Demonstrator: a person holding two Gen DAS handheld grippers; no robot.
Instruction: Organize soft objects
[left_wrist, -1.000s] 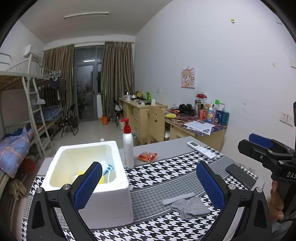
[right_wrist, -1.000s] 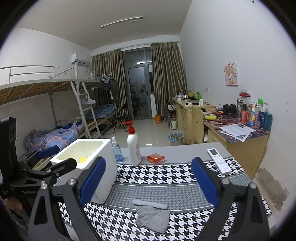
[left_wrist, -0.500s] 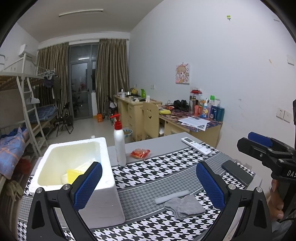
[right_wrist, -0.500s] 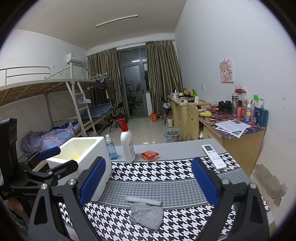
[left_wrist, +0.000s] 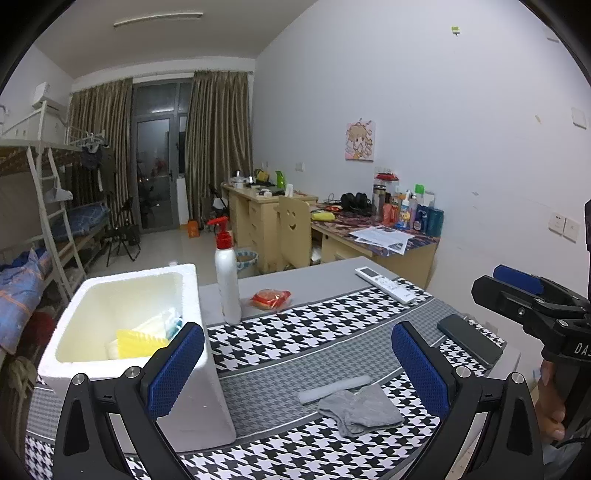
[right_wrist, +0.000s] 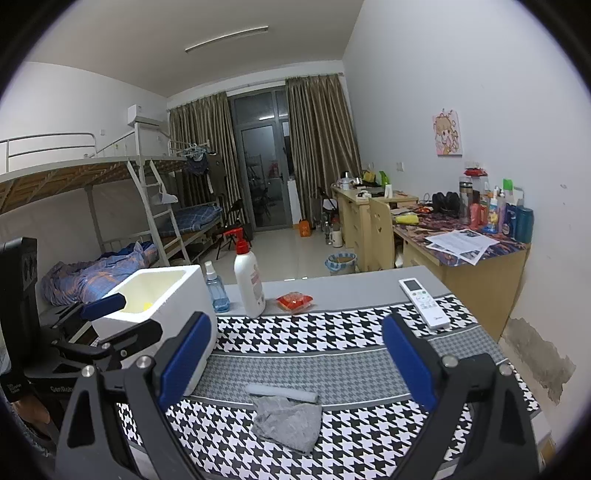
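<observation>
The limp grey fabric sock (right_wrist: 286, 421) is lying crumpled on the houndstooth-clothed surface (right_wrist: 332, 336) beside the white foam box (left_wrist: 125, 343); light, floppy, best pinched mid-bunch; both grippers, left gripper (left_wrist: 295, 365) and right gripper (right_wrist: 295, 354), are hovering spread wide, empty.

Grey sock (left_wrist: 360, 408) (crumpled) beside foam box (left_wrist: 207, 373).

Your left gripper (left_wrist: 297, 363) has swung a little to the right since a second ago: the foam box (left_wrist: 190, 291) now sits further left in its view, with more of the yellow item (left_wrist: 135, 343) inside showing, and the grey cloth (left_wrist: 360, 408) lies closer to centre between its fingers. Your right gripper (right_wrist: 295, 360) has risen slightly and pulled back; the pump bottle (right_wrist: 249, 282) appears lower and smaller. Both jaws keep the same wide gap.
</observation>
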